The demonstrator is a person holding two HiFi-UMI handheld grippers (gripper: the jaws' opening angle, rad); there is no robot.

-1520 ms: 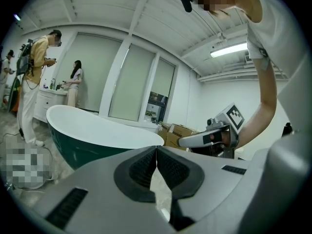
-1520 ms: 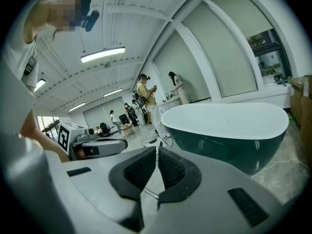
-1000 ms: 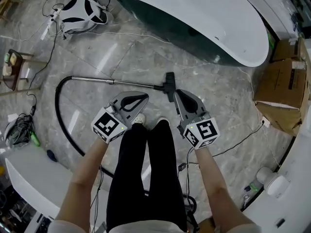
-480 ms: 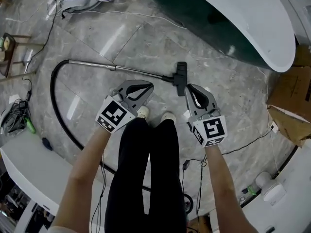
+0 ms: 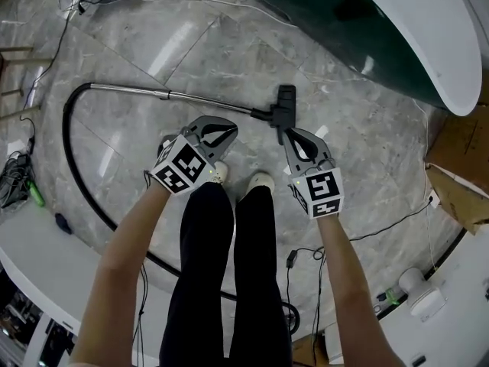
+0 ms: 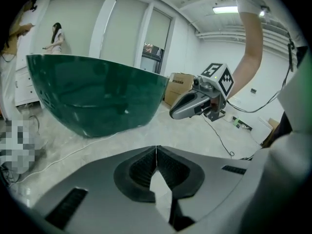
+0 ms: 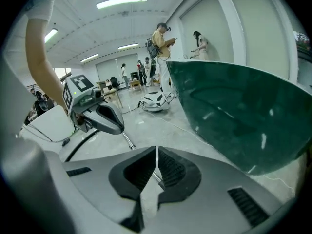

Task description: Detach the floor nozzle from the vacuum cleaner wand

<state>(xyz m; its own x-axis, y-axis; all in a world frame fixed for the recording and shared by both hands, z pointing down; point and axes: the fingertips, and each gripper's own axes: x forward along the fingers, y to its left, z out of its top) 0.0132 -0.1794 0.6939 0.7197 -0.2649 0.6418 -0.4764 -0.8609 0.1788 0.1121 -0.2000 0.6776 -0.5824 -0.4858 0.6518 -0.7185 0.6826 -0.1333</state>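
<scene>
The black floor nozzle lies on the marble floor, joined to the silver wand, which runs left into a black hose. My left gripper is shut and empty, hanging just below the wand near its nozzle end. My right gripper is also shut and empty, its tip close below the nozzle. In the left gripper view the jaws meet with nothing between them and the right gripper shows ahead. In the right gripper view the jaws are closed over the wand, beside the left gripper.
A large dark green tub fills the upper right. The white vacuum body sits farther back with cables. A cardboard box stands at the right. The person's shoes stand just behind the grippers. People stand in the background.
Both grippers have come down toward the floor and now sit closer to the nozzle and wand. Their jaws stayed shut. The nozzle and wand have not moved on the floor.
</scene>
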